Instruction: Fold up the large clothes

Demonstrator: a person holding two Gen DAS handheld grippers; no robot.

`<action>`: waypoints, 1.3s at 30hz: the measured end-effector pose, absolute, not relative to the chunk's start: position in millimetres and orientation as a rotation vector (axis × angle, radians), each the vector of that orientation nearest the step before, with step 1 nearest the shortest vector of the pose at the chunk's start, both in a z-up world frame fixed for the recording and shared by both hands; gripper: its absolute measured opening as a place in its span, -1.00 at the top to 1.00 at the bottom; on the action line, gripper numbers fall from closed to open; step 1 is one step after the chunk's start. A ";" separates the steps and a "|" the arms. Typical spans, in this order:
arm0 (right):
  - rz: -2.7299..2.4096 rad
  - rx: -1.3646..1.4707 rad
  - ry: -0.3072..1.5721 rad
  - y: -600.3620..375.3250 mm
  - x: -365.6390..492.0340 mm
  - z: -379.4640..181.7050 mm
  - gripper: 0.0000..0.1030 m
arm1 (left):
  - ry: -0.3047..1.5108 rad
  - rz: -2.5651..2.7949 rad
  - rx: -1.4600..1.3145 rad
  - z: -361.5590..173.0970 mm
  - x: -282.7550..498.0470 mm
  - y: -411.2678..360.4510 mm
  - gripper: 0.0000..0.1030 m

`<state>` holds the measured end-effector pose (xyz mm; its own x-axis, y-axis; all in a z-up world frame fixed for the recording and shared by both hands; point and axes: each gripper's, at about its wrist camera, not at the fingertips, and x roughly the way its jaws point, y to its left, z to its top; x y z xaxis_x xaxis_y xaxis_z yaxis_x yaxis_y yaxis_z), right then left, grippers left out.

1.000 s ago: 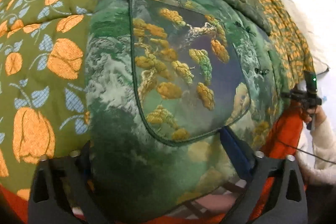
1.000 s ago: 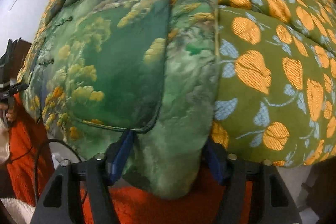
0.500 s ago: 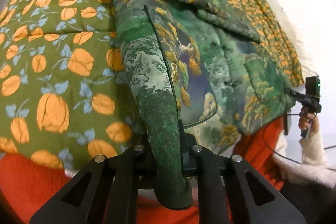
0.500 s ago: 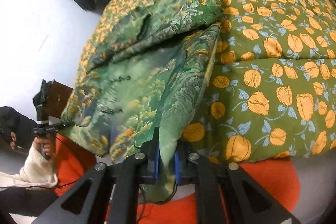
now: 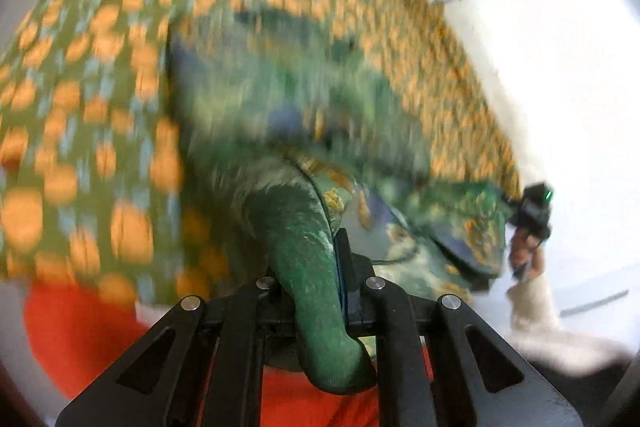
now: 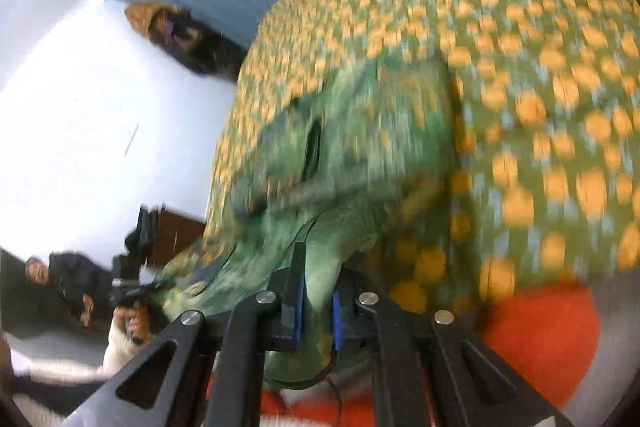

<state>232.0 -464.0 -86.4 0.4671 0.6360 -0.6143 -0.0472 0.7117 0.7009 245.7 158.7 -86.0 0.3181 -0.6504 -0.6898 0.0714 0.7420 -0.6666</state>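
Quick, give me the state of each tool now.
Left tool: shut on the green jacket.
Right tool: shut on the same jacket's hem.

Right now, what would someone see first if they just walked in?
First the green patterned jacket, its hem bunched and pinched in the shut jaws of the left gripper and the right gripper. Under it spreads a quilt dotted with orange flowers, with red fabric at its near edge.
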 end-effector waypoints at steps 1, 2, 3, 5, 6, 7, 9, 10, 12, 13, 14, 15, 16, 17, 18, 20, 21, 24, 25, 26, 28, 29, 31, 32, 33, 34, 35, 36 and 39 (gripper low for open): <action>0.455 0.687 0.983 -464.8 258.7 -90.7 0.80 | 1.132 -0.501 -0.610 -85.6 270.1 159.2 0.79; 0.447 0.687 0.964 -463.3 281.0 -94.8 0.81 | 1.112 -0.492 -0.625 -86.6 289.2 160.2 0.79; 0.433 0.683 0.942 -461.3 307.7 -100.3 0.81 | 1.087 -0.476 -0.638 -89.5 310.9 162.3 0.79; 0.393 0.696 0.922 -456.4 346.5 -114.5 0.81 | 1.062 -0.445 -0.650 -98.2 345.7 159.3 0.75; 0.374 0.699 0.921 -454.8 363.5 -122.9 0.80 | 1.059 -0.431 -0.651 -106.3 366.7 156.2 0.69; 0.342 0.691 0.918 -453.3 377.0 -131.4 0.80 | 1.056 -0.418 -0.641 -111.5 376.6 158.2 0.59; 0.284 0.686 0.926 -449.1 403.7 -154.8 0.79 | 1.056 -0.372 -0.651 -128.0 402.5 151.9 0.39; 0.259 0.705 0.940 -449.0 412.7 -168.1 0.75 | 1.071 -0.371 -0.681 -137.8 410.9 151.5 0.21; 0.226 0.767 0.967 -450.5 420.5 -187.9 0.64 | 1.087 -0.373 -0.729 -147.8 414.7 154.8 -0.02; 0.220 0.833 0.974 -453.1 423.4 -200.8 0.41 | 1.081 -0.377 -0.746 -148.7 412.2 158.3 -0.18; 0.222 0.878 0.965 -455.4 422.3 -205.1 0.27 | 1.065 -0.386 -0.757 -146.0 408.4 162.0 -0.29; 0.238 0.941 0.936 -459.1 419.3 -206.7 -0.01 | 1.045 -0.400 -0.766 -141.7 403.8 166.2 -0.46; 0.259 0.989 0.906 -462.5 416.8 -205.4 -0.25 | 1.014 -0.416 -0.774 -135.0 397.6 173.8 -0.59; 0.277 1.014 0.886 -464.5 414.3 -202.0 -0.40 | 0.991 -0.423 -0.771 -128.8 394.1 178.9 -0.66; 0.304 1.024 0.867 -466.6 412.4 -196.1 -0.65 | 0.974 -0.423 -0.758 -123.7 390.8 182.9 -0.85; 0.306 0.940 0.860 -465.2 412.4 -182.7 -0.73 | 0.967 -0.401 -0.671 -121.5 387.4 184.0 -0.93; 0.278 0.852 0.878 -460.0 414.6 -176.4 -0.73 | 0.988 -0.382 -0.627 -126.6 391.1 180.0 -0.93; 0.209 0.471 0.956 -426.7 426.1 -167.6 -0.73 | 1.085 -0.354 -0.544 -155.8 408.8 158.0 -0.92; 0.187 0.364 0.981 -412.3 431.3 -170.8 -0.73 | 1.113 -0.333 -0.523 -166.9 416.3 149.4 -0.91; 0.171 0.296 0.997 -400.2 436.8 -175.6 -0.73 | 1.134 -0.312 -0.506 -176.8 424.4 141.5 -0.90; 0.155 0.247 1.016 -386.5 443.5 -183.1 -0.72 | 1.159 -0.275 -0.482 -191.7 438.7 126.9 -0.49; 0.126 0.221 1.025 -377.4 448.5 -187.7 -0.70 | 1.165 -0.261 -0.470 -195.2 442.4 121.2 -0.35; 0.083 0.151 1.013 -369.0 448.6 -186.4 0.56 | 1.168 -0.237 -0.443 -197.1 446.6 113.6 0.71; 0.045 0.083 1.009 -362.2 447.0 -183.5 0.73 | 1.165 -0.232 -0.444 -193.6 443.3 112.9 0.72; 0.031 0.054 0.996 -361.7 443.1 -180.0 0.74 | 1.138 -0.215 -0.436 -183.4 439.1 113.5 0.76; 0.025 0.011 0.955 -356.0 437.9 -169.2 0.76 | 1.110 -0.211 -0.434 -175.5 436.2 115.0 0.77; 0.017 -0.025 0.918 -351.6 432.0 -158.4 0.77 | 1.044 -0.208 -0.437 -156.4 429.0 118.4 0.77; 0.003 -0.062 0.855 -347.7 427.8 -143.8 0.77 | 0.982 -0.207 -0.440 -138.8 423.0 121.5 0.77; -0.019 -0.096 0.668 -346.9 423.5 -100.6 0.77 | 0.836 -0.193 -0.394 -106.5 420.5 118.4 0.77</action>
<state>423.5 -346.9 -100.6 0.7849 -0.0485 -0.6177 -0.0131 0.9954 -0.0948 420.5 118.4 -106.5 0.6587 -0.3185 -0.6816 0.0133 0.9107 -0.4128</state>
